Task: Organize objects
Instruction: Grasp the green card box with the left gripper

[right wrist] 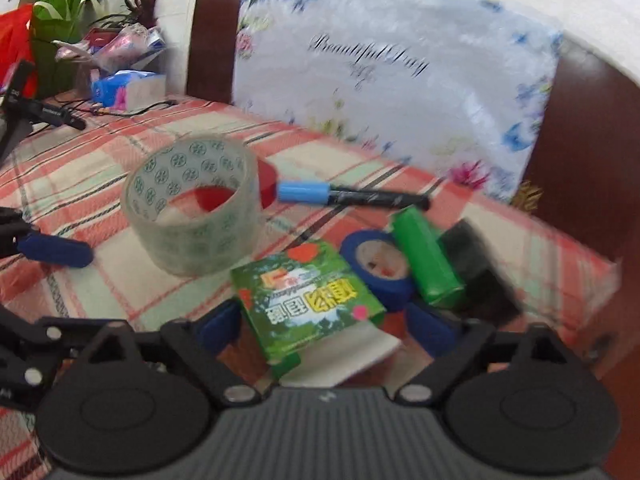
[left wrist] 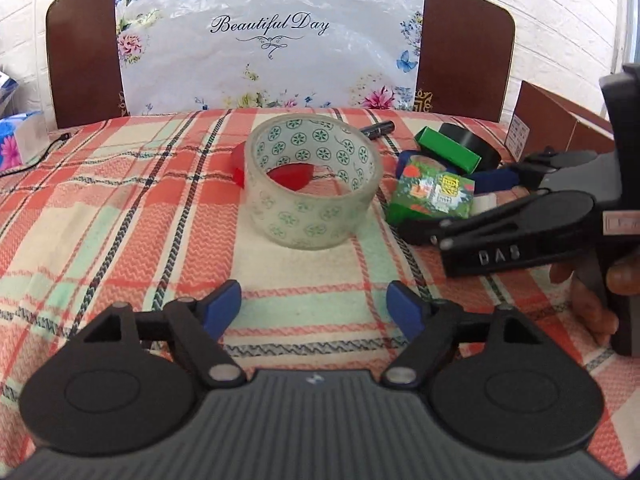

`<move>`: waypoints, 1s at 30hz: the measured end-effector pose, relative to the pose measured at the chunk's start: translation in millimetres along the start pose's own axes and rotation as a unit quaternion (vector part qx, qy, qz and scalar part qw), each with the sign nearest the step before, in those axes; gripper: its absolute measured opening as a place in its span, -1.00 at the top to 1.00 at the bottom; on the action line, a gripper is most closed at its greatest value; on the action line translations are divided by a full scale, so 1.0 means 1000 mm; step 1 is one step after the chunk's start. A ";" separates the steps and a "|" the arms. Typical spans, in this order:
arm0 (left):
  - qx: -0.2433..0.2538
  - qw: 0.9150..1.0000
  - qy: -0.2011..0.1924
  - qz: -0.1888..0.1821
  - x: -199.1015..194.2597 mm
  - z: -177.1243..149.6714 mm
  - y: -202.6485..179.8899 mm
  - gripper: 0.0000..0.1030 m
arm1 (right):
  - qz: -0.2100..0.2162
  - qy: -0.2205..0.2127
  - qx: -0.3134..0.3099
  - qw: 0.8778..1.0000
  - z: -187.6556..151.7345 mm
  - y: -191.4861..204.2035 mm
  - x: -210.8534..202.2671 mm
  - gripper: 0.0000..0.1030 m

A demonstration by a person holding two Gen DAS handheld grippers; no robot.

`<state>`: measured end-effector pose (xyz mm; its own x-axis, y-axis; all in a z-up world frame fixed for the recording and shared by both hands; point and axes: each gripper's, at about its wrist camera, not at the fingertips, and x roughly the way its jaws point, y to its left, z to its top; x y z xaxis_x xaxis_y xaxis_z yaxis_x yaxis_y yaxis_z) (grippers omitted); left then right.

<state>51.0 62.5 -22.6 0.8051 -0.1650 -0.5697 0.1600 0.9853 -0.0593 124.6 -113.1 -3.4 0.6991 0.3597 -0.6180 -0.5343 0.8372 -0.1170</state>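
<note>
The step in hand looks like a pick from the cluttered right side of the bed: the right gripper (right wrist: 324, 324) is down among the pile with the green box (right wrist: 308, 308) lying between its blue fingers (right wrist: 218, 326). The jaws stand spread, one finger on each side of the box, and the view is too blurred to say whether either pad already touches it. The box lies flat with a white slip (right wrist: 340, 356) under its near end. Just behind it sit a blue tape roll (right wrist: 378, 268), a green tube (right wrist: 426, 256) and a dark roll (right wrist: 478, 258), all crowded together near the bed's right edge; a pen (right wrist: 352, 196) with a blue cap lies farther back toward the headboard.

The next move, as I judge it, calls for closing squarely on the box's long sides and lifting it clear without dragging the blue tape roll or the slip along.

The left gripper (left wrist: 316, 302) holds nothing. Its jaws are wide apart, low over the plaid cover (left wrist: 120, 200), aimed at the clear tape roll (left wrist: 312, 182) that stands on its side in the middle of the bed, apart from the fingers. A red piece (left wrist: 292, 176) shows through and behind the roll. Where the things are meant to go is not plain; a brown carton (left wrist: 560, 128) stands at the right edge.
</note>
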 end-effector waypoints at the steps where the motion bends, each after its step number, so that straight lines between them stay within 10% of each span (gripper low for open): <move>1: -0.004 1.000 -0.001 -0.003 -0.001 -0.001 0.002 -0.60 | 0.016 0.002 0.011 1.000 0.000 -0.002 -0.002 -0.32; 10: -0.004 0.999 0.027 -0.024 -0.010 -0.002 -0.005 -0.71 | -0.027 0.018 0.054 0.998 -0.069 0.006 -0.097 -0.25; 13: -0.025 0.992 0.050 -0.112 -0.014 0.008 -0.029 -0.67 | -0.047 0.017 0.125 0.991 -0.101 -0.002 -0.135 -0.83; 18: 0.009 0.979 0.115 -0.168 -0.008 0.016 -0.090 -0.47 | -0.065 -0.002 0.091 0.994 -0.108 0.009 -0.154 -0.82; 24: 0.010 0.973 0.145 -0.177 -0.009 0.011 -0.111 -0.46 | -0.054 0.006 0.099 0.994 -0.110 0.005 -0.148 -0.77; 30: 0.018 0.969 0.160 -0.189 -0.006 0.016 -0.127 0.24 | -0.048 0.000 0.106 0.993 -0.112 0.003 -0.149 -0.18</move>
<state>35.0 -62.6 1.5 0.4675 -0.4861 -0.7383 0.4339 0.8539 -0.2875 -34.1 -210.0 1.5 0.7420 0.2741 -0.6118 -0.3532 0.9355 -0.0092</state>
